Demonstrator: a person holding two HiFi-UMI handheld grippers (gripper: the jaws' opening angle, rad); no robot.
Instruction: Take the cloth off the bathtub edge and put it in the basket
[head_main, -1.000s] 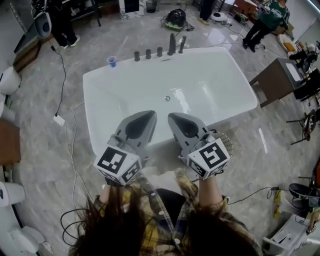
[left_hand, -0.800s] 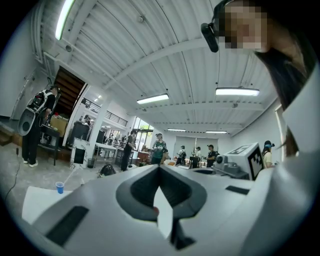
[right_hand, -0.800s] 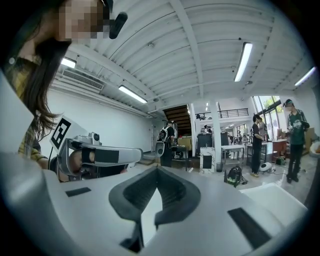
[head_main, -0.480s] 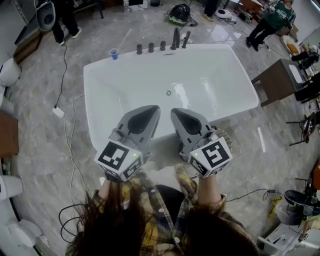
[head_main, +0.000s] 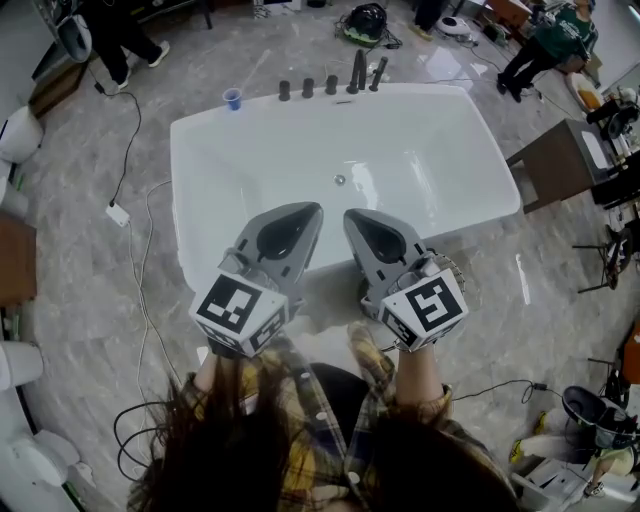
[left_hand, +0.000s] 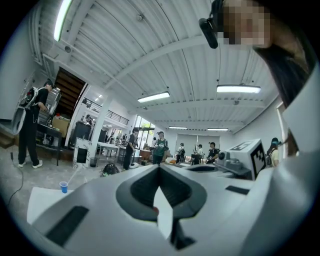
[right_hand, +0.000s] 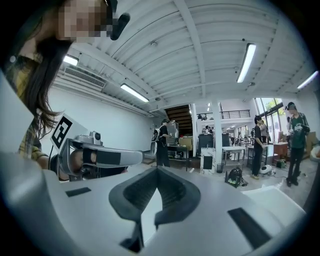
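White bathtub (head_main: 400, 160) edge close before us, and no cloth that we can see.

We judge the main risk so: the left tongs (head_main: 305, 212) and the right tongs (head_main: 358, 216) both have their jaws pressed together with nothing between, so going down like this would only push the cloth into the tub or onto the floor (head_main: 90, 260). The cloth shows in no view; perhaps it lies on the near edge, hidden below the tongs. The wire basket (head_main: 455, 270) stands just beside the right tongs, half covered, and could be knocked.
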